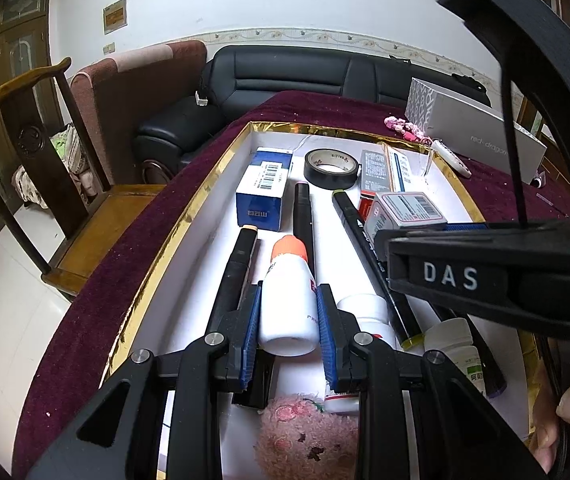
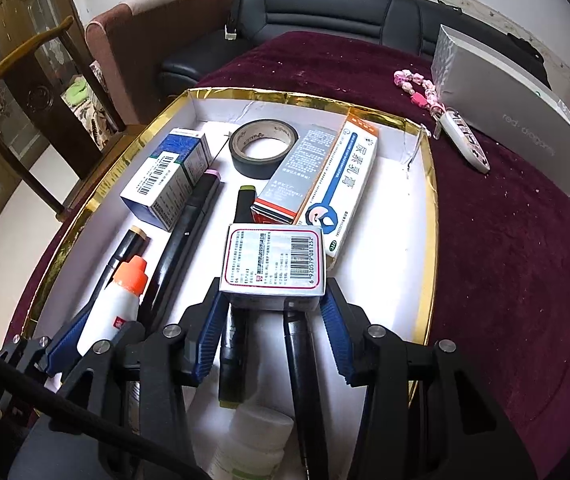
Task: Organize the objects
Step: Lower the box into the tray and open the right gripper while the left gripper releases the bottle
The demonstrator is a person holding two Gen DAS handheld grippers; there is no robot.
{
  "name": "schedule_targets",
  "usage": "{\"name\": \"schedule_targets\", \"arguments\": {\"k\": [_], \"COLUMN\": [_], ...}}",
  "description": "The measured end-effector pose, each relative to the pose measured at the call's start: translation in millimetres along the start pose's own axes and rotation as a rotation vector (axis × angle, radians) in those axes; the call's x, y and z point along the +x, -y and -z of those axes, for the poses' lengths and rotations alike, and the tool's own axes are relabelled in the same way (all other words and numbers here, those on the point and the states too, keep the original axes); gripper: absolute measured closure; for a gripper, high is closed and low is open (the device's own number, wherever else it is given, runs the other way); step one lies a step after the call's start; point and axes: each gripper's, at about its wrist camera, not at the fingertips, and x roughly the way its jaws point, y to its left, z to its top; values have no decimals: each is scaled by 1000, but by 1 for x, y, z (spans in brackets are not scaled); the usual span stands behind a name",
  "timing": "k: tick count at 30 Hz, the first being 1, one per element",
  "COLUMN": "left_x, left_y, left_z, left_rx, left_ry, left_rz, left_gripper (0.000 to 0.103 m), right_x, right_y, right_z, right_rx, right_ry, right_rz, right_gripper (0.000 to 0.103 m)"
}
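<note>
**Gold-rimmed tray: two items in hand**

Left gripper (image 1: 288,322): blue pads closed against both sides of a white bottle (image 1: 288,304) with an orange cap, lower centre of the left wrist view, cap pointing up-frame over the tray (image 1: 189,216).

Right gripper (image 2: 271,320): jaws partly spread, pads pressing the sides of a small silver barcode box (image 2: 273,262), centre of the right wrist view, above black markers (image 2: 232,344).

Upper tray: black tape roll (image 2: 263,148), blue-and-white carton (image 2: 165,182), long ointment box (image 2: 343,188). A pink plush (image 1: 305,436) sits at the bottom edge.
</note>
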Motion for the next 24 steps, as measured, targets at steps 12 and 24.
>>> {"name": "schedule_targets", "arguments": {"k": [12,24], "left_x": [0,-2], "left_y": [2,2], "left_z": [1,2], "left_rx": [4,4], "left_ry": [1,2], "left_rz": [-13,-20], "left_gripper": [80,80], "right_x": [7,10], "right_y": [-9,-13], "right_z": [-8,-12], "right_rx": [-8,-16], "right_ry": [-9,-10], "right_rz": [-13,-17], "right_gripper": [58,57]}}
